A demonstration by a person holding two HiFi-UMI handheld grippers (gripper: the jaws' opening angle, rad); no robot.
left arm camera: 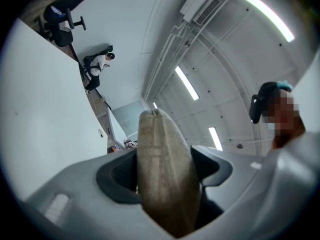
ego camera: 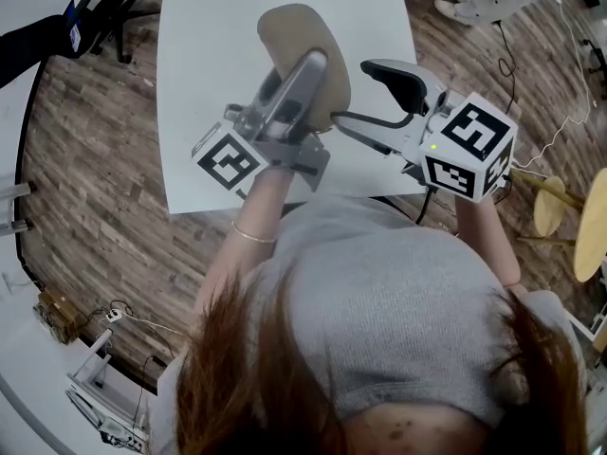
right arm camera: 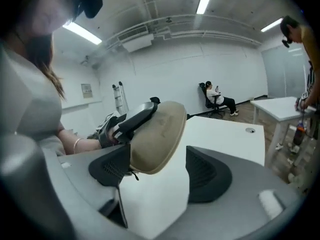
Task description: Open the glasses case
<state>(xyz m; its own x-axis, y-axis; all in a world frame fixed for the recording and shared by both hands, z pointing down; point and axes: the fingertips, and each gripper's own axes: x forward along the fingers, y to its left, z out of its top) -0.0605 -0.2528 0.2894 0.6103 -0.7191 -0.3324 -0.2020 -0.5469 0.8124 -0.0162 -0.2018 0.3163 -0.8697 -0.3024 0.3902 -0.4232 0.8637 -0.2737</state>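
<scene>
A tan oval glasses case is held up over the white table, its seam edge pointing away. My left gripper is shut on it, with a grey jaw on each flat side; in the left gripper view the closed case fills the gap of the left gripper. My right gripper stands just right of the case with its jaws wide apart. In the right gripper view the case hangs by the left pad of the right gripper, and neither pad presses on it.
Wood floor surrounds the table. A black office chair stands at the far left and round wooden stools to the right. A seated person and a second white table are across the room.
</scene>
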